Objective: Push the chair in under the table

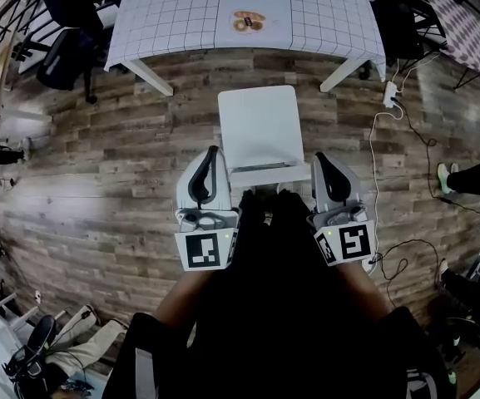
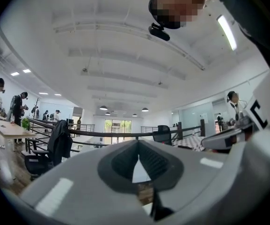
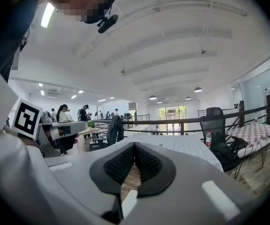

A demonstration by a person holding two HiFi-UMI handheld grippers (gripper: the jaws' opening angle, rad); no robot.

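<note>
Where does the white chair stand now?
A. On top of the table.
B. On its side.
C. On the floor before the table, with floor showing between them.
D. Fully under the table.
C: a strip of wooden floor shows between the white chair and the near edge of the table.

You're in an open-plan office: swivel chairs point(image 3: 215, 121), long desks point(image 2: 10, 129) with people point(image 2: 20, 107) working, strip lights point(image 2: 227, 32) overhead, a railing point(image 3: 186, 122) along the edge.
</note>
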